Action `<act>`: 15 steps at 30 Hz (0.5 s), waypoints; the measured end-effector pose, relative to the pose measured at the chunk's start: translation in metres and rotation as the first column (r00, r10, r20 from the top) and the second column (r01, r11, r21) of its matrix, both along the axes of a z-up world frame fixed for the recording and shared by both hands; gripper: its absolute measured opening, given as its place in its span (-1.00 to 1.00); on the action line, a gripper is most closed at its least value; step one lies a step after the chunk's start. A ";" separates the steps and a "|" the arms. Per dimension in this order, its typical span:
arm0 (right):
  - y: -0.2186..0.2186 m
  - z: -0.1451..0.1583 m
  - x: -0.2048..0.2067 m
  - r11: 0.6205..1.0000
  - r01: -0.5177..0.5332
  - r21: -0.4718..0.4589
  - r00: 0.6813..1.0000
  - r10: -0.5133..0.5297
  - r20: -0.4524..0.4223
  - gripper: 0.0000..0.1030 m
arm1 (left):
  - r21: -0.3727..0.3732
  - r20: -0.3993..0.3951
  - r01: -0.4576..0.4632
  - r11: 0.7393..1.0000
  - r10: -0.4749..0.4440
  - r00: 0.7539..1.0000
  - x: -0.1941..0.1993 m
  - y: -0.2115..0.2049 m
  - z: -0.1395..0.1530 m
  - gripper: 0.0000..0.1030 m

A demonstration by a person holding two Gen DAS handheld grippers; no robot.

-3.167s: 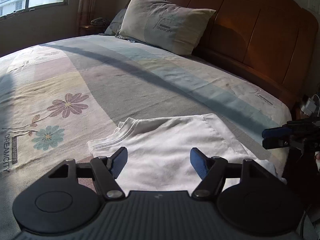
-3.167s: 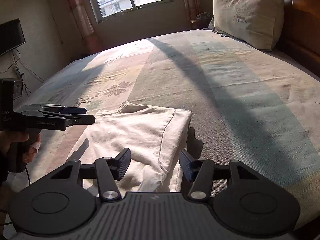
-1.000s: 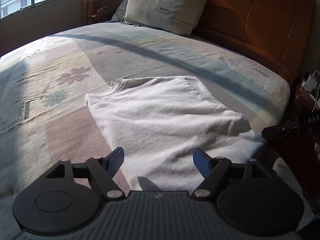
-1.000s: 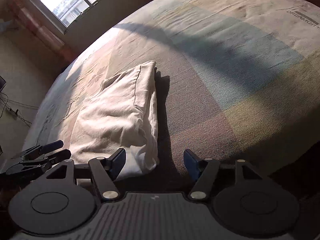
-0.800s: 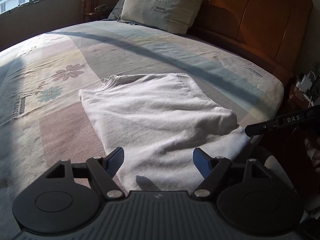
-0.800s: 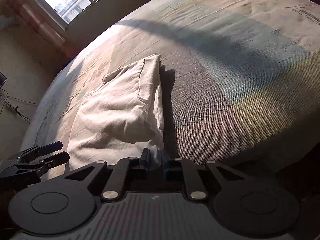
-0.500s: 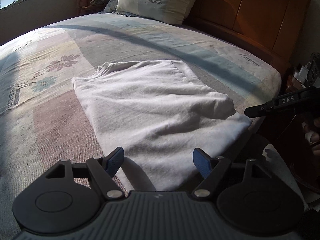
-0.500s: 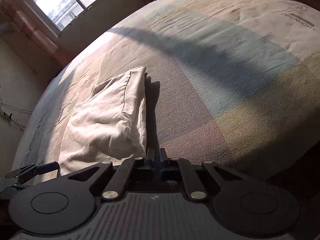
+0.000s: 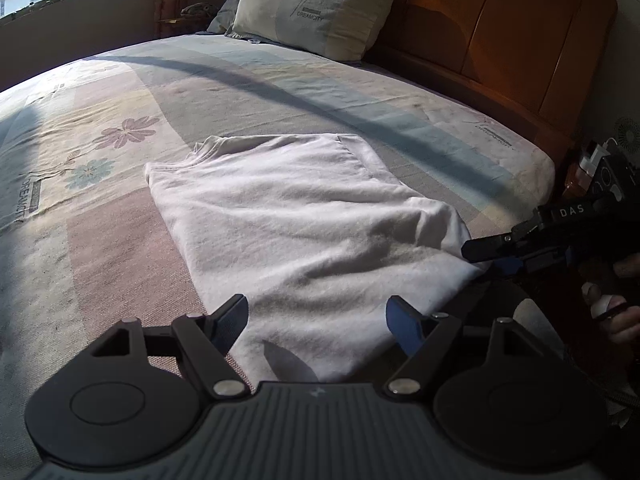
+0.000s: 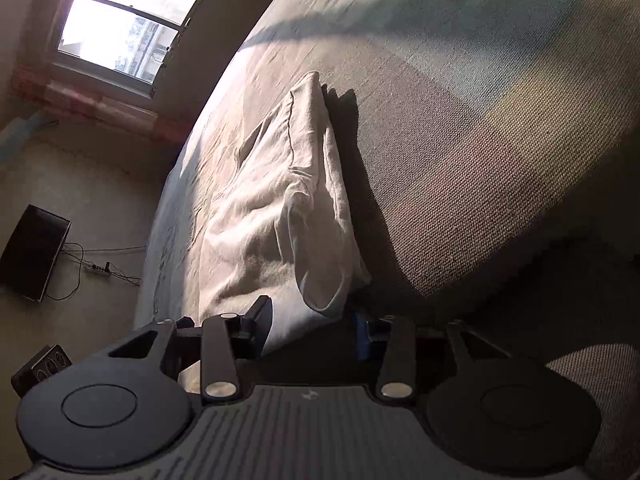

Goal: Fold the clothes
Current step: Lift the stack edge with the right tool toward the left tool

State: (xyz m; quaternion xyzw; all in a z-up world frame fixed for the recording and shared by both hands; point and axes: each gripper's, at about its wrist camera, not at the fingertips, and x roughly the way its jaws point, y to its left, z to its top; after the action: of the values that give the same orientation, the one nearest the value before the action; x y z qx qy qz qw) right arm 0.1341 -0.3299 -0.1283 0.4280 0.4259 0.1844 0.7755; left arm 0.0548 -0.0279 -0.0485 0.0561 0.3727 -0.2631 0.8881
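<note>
Two hand-held grippers [image 9: 316, 320] [image 10: 312, 330], one shirt [image 9: 304, 224]

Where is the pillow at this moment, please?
In the left wrist view, the pillow leans against the wooden headboard at the bed's far end.

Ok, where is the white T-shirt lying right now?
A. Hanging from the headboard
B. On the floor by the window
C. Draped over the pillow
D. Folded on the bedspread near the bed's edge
D: the white T-shirt lies folded flat on the bedspread near its edge, well short of the pillow and the headboard.
</note>
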 end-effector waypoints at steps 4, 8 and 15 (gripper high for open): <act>-0.001 0.008 0.003 0.999 0.014 0.037 0.999 -0.016 0.042 -0.11 | 0.111 0.076 0.095 0.989 -0.104 0.992 -0.005 -0.021 0.000 0.52; 0.001 0.013 0.007 0.999 0.027 0.036 0.999 -0.029 0.039 -0.12 | 0.222 0.132 0.225 0.949 -0.258 0.957 -0.008 -0.056 -0.006 0.52; -0.002 0.028 0.013 0.997 0.035 0.069 0.998 -0.038 0.050 -0.11 | 0.277 0.145 0.370 0.887 -0.419 0.896 -0.005 -0.108 -0.020 0.52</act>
State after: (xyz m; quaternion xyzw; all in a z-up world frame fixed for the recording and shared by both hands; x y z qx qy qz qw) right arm 0.1470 -0.3315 -0.1007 0.4571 0.3914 0.1955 0.7744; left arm 0.0494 -0.1356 -0.0683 0.2652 0.2911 -0.3843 0.8350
